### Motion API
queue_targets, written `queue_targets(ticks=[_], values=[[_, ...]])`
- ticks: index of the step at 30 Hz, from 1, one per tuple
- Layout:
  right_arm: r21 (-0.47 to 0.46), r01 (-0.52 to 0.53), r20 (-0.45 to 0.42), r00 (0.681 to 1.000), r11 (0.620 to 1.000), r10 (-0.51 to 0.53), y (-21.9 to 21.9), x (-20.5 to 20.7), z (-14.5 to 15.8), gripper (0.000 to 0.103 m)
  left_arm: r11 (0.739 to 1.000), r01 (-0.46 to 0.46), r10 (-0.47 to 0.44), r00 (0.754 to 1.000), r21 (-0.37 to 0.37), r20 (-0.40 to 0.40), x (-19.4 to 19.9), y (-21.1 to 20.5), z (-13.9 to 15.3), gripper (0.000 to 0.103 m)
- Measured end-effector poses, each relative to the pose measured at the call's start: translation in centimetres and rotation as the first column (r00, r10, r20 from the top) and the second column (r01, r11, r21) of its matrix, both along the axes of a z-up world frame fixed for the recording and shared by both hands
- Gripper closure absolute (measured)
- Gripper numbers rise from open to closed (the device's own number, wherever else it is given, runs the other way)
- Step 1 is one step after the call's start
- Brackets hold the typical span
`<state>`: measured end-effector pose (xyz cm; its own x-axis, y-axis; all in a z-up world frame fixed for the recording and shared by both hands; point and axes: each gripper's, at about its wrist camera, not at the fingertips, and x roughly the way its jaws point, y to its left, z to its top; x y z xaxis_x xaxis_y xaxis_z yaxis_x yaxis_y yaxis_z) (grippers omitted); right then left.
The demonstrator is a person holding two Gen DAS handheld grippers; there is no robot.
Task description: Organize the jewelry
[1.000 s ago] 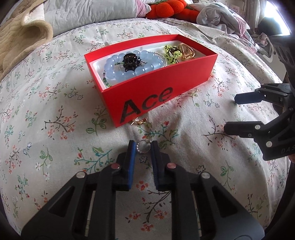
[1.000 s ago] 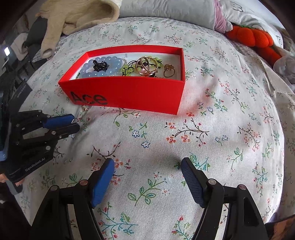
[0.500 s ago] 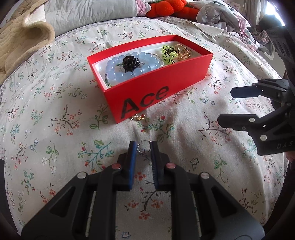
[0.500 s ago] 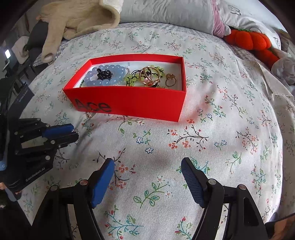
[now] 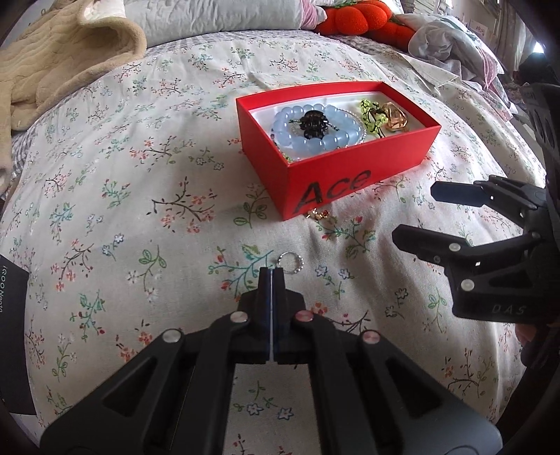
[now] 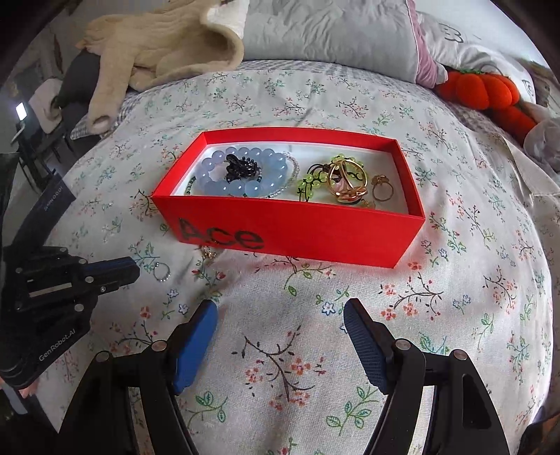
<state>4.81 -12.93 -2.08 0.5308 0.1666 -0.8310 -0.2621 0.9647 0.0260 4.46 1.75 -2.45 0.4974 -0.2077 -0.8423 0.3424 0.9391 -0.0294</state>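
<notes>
A red "Ace" box [image 5: 353, 175] [image 6: 315, 231] sits on the floral bedspread, holding a blue bead bracelet [image 5: 315, 129] [image 6: 241, 175], a black clip, green beads, gold rings [image 6: 346, 180]. A small silver ring [image 5: 290, 263] [image 6: 161, 271] lies on the cloth just past my left gripper [image 5: 272, 271], which is shut; the ring sits beside its tip, and I cannot tell if an edge is pinched. A small gold earring [image 5: 318, 214] [image 6: 209, 252] lies at the box's front. My right gripper [image 6: 280, 315] is open and empty, before the box.
A beige blanket [image 5: 63, 59] [image 6: 157, 45] and a grey pillow [image 6: 325, 31] lie at the back. An orange plush [image 5: 357, 21] [image 6: 483, 91] and crumpled clothes [image 5: 455, 45] are at the far right. A dark card [image 5: 12, 336] lies at the left edge.
My left gripper has closed from a narrow gap to fully shut and shifted left; the silver ring that was between its tips now lies just off the right tip. The right gripper stays open.
</notes>
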Motion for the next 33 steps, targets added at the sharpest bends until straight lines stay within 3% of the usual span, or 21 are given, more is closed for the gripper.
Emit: queue_targets(ticks=[6, 10, 13, 21, 25, 33], values=[[0.010, -0.041, 0.022, 0.999, 0.999, 0.041, 2.1, 0.3, -0.4, 0.028, 0.997, -0.014, 0.013, 1.000, -0.076, -0.007, 0.2, 2.0, 0.8, 0.102], [-0.011, -0.049, 0.016, 0.999, 0.999, 0.049, 2.9, 0.5, -1.0, 0.028, 0.993, 0.016, -0.021, 0.999, -0.119, -0.041, 0.5, 1.7, -0.4, 0.066], [-0.020, -0.041, 0.013, 0.999, 0.999, 0.041, 2.5, 0.5, -1.1, 0.028, 0.993, 0.071, -0.078, 0.995, -0.096, -0.065, 0.8, 0.5, -1.5, 0.055], [-0.014, 0.007, 0.009, 1.000, 1.000, -0.007, 0.4, 0.4, -0.8, 0.028, 0.993, 0.114, -0.114, 0.993, -0.032, 0.001, 0.9, -1.2, -2.3, 0.058], [-0.014, 0.010, 0.013, 1.000, 1.000, -0.010, 0.1, 0.1, -0.6, 0.028, 0.989, 0.146, -0.145, 0.989, -0.034, 0.010, 0.7, -1.6, -2.3, 0.083], [-0.017, -0.010, 0.031, 0.999, 1.000, 0.010, 0.6, -0.4, -0.1, 0.028, 0.989, 0.146, -0.146, 0.989, -0.017, 0.017, 0.4, -1.6, -2.1, 0.084]])
